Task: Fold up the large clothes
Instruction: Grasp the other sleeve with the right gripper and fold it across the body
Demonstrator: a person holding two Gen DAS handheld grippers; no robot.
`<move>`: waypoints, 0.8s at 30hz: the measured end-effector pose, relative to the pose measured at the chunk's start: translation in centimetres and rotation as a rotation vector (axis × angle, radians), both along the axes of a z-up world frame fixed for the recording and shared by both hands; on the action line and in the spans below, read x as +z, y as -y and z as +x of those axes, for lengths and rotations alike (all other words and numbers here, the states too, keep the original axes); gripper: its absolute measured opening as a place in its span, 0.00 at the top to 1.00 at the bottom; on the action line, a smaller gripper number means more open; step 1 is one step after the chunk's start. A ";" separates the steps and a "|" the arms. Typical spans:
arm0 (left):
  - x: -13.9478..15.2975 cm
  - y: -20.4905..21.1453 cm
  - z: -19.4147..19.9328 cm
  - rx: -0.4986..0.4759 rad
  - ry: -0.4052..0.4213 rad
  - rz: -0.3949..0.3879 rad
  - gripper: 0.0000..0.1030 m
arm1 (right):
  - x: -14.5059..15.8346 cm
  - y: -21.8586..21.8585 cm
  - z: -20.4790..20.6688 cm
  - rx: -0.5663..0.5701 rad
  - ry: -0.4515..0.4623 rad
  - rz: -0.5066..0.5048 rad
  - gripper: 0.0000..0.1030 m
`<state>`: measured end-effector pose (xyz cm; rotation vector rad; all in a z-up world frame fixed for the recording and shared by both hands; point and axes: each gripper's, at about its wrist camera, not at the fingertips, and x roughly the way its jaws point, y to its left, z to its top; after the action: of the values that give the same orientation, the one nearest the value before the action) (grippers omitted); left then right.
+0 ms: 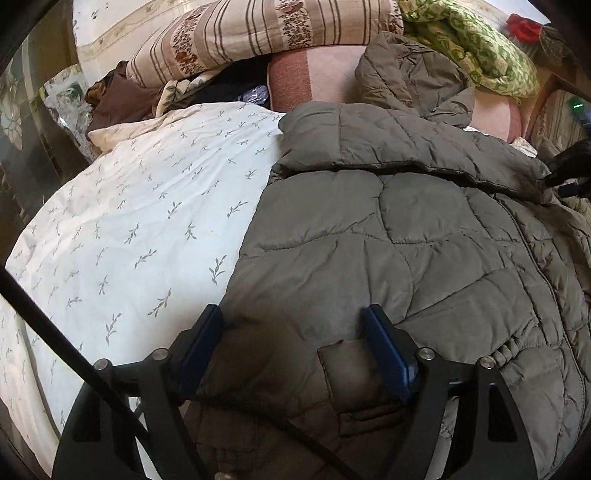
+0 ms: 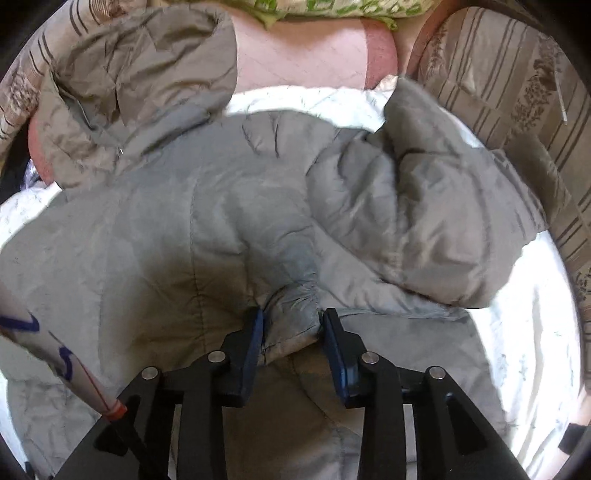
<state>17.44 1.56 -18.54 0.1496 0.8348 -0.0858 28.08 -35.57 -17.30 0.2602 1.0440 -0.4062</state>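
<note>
A large grey-olive quilted jacket (image 1: 424, 229) lies spread on a white leaf-print duvet (image 1: 140, 221). One sleeve is folded across its chest near the collar. My left gripper (image 1: 295, 321) is open, its blue pads hovering over the jacket's lower part by a pocket flap. In the right wrist view the jacket (image 2: 184, 206) fills the middle, with its hood at the upper left and a sleeve bunched at the right. My right gripper (image 2: 291, 325) is closed on a gathered fold of the jacket fabric.
Striped floral pillows (image 1: 258, 33), a pink cushion (image 1: 325, 74) and a green patterned blanket (image 1: 476, 48) are piled at the back. Dark clothes (image 1: 122, 99) lie at the back left. A striped pillow (image 2: 517, 110) lies at the right in the right wrist view.
</note>
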 end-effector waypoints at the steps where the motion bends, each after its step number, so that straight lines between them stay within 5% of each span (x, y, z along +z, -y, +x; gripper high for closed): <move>1: -0.1 0.0 0.1 0.009 -0.003 0.008 0.19 | 1.0 0.3 -0.9 0.000 0.036 0.017 0.65; 3: -0.4 -0.1 0.3 0.024 -0.017 0.005 0.16 | 3.2 1.4 -3.3 -0.002 0.111 0.033 0.62; 5: -0.5 -0.4 0.6 0.032 -0.033 -0.012 0.14 | 5.4 2.7 -6.1 -0.027 0.186 -0.002 0.47; 7: -0.7 -0.9 0.8 0.044 -0.050 -0.042 0.12 | 7.4 5.0 -9.4 -0.087 0.265 -0.116 0.14; 9: -0.8 -1.4 1.1 0.054 -0.069 -0.073 0.10 | 7.9 7.5 -11.5 -0.130 0.294 -0.211 0.07; 12: -1.1 -1.7 1.2 0.061 -0.085 -0.098 0.10 | 6.7 13.4 -13.0 -0.202 0.186 -0.254 0.10; 15: -1.2 -1.8 1.3 0.070 -0.091 -0.102 0.07 | 5.0 20.6 -15.3 -0.343 0.141 -0.173 0.17; 19: -1.4 -1.6 1.3 0.088 -0.096 -0.079 0.05 | 3.4 27.5 -16.8 -0.474 0.150 -0.099 0.17; 24: -1.5 -1.3 1.4 0.112 -0.095 -0.047 0.01 | 2.5 32.0 -14.6 -0.509 0.160 -0.071 0.17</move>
<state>18.82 2.85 -20.00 0.0548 0.9338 -0.0068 13.50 -67.61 -14.77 0.4890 0.7962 -0.8647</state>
